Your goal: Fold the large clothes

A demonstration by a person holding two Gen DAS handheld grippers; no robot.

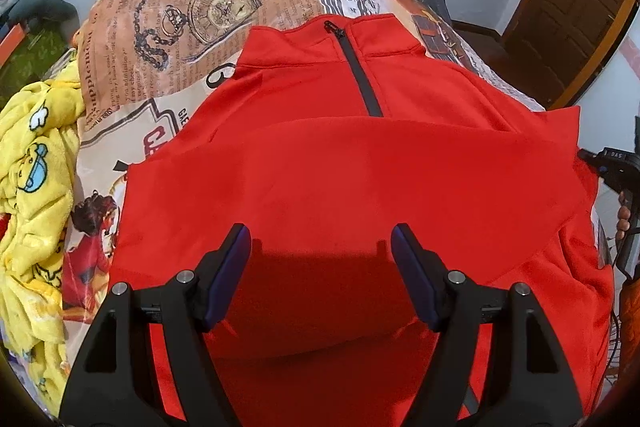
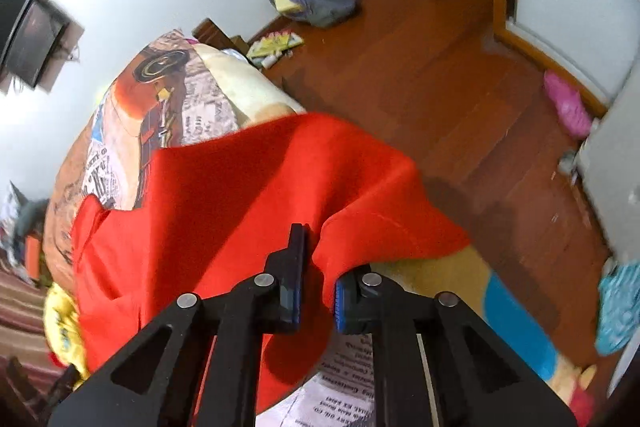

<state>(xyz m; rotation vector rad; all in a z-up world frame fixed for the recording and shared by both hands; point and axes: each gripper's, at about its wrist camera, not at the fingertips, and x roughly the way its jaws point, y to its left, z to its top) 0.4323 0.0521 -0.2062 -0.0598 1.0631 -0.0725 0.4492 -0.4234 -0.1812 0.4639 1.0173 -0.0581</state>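
Left wrist view: our left tool (image 1: 320, 247) gapes wide above the red pullover (image 1: 360, 167) spread across the bed (image 1: 180, 39), yellow blanket (image 1: 36, 167) at frame left. Our right tool (image 2: 316, 267) pinches the pullover's edge at lower centre, wooden floor (image 2: 420, 67) open upper right

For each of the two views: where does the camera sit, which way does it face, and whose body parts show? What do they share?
Left wrist: sits behind the open left gripper, looking down at the red zip top on the printed bedspread; the other hand's fingers show at right.
Right wrist: behind the right gripper, closed on the top's edge, facing bed edge and wooden floor.
Shared: top, bedspread.
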